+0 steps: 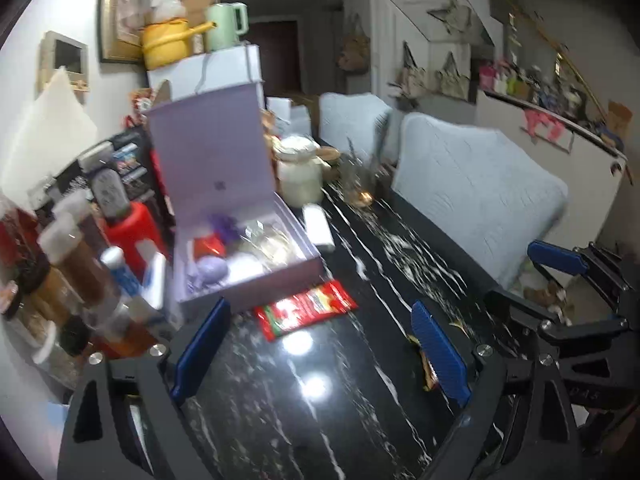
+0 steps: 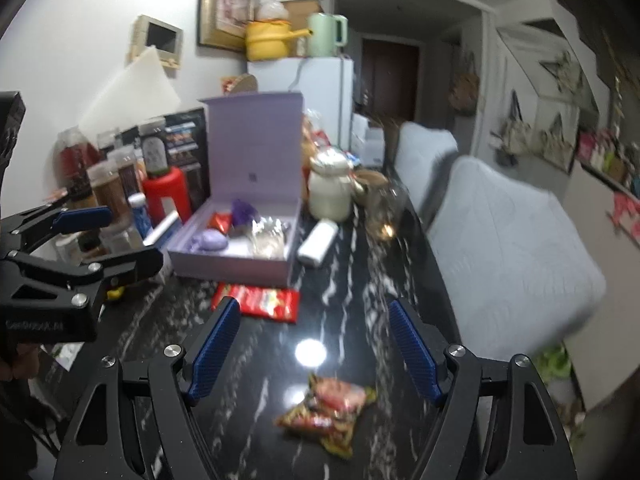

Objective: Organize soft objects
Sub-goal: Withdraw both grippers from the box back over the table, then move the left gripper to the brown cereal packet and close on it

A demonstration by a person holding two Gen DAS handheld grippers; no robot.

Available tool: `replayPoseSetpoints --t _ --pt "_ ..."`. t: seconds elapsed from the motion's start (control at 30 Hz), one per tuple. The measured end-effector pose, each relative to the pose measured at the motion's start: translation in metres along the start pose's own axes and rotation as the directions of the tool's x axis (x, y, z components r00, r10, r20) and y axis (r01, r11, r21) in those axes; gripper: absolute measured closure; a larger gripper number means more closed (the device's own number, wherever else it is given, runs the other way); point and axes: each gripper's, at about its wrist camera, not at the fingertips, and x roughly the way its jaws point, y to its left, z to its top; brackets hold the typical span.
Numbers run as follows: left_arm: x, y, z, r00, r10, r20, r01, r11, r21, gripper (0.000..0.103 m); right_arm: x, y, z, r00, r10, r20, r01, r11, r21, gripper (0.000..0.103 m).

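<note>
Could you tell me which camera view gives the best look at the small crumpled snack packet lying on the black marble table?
The right wrist view: the crumpled snack packet lies whole between the open right gripper fingers, though blurred. In the left wrist view only a sliver of it shows, mostly hidden behind the left gripper's right finger.

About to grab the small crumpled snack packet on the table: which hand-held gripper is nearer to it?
Right. The right hand-held gripper is open just above the small snack packet; the left hand-held gripper is off to its left.
</note>
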Motion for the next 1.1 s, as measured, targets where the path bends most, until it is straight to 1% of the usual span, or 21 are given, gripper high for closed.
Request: replayPoseSetpoints --t 0.1,0.23,0.4,0.53,0.67,0.8,0.87,0.93,1.0,1.1 --pt "0.012 -0.017 -0.015 0.998 -0.045 -0.041 0.045 0.999 0.006 0.01 -0.001 -0.013 -0.021 1.0 -0.008 -0.025 0.009 0.999 0.042 0.025" --pt "0.025 -0.037 -0.028 0.992 -0.095 -0.08 0.095 0.995 -0.001 0.01 -0.005 -0.034 -0.045 0.996 -0.062 -0.067 0.068 0.993 0.091 0.025" --pt "0.04 -0.063 -0.037 0.988 -0.121 -0.094 0.124 0.992 0.028 0.01 -0.011 -0.059 -0.066 0.989 -0.112 -0.096 0.124 0.983 0.132 0.025" --pt "0.056 -0.077 -0.04 0.981 -0.15 -0.121 0.154 0.988 0.02 0.01 -0.011 -0.076 -0.081 0.985 -0.135 -0.11 0.15 0.977 0.149 0.025" --pt "0.076 -0.091 -0.044 0.977 -0.151 -0.147 0.154 0.988 0.009 0.01 -0.005 -0.091 -0.091 0.984 -0.126 -0.129 0.148 0.974 0.173 0.025" --pt "0.098 -0.102 -0.047 0.966 -0.175 -0.19 0.177 0.984 -0.008 0.01 0.006 -0.111 -0.101 0.982 -0.104 -0.158 0.137 0.967 0.216 0.025" --pt "0.109 -0.109 -0.049 0.959 -0.183 -0.217 0.186 0.982 -0.006 0.01 0.014 -0.121 -0.107 0.976 -0.114 -0.184 0.156 0.96 0.231 0.025" --pt "0.121 -0.116 -0.053 0.948 -0.198 -0.251 0.205 0.979 0.0 0.01 0.019 -0.127 -0.11 0.97 -0.126 -0.208 0.175 0.956 0.235 0.025" --pt "0.134 -0.123 -0.057 0.937 -0.195 -0.289 0.206 0.978 0.01 0.01 0.025 -0.135 -0.115 0.964 -0.134 -0.229 0.191 0.951 0.245 0.025" --pt "0.147 -0.127 -0.061 0.927 -0.2 -0.319 0.213 0.977 0.006 0.01 0.03 -0.143 -0.12 0.96 -0.134 -0.248 0.2 0.943 0.265 0.025"
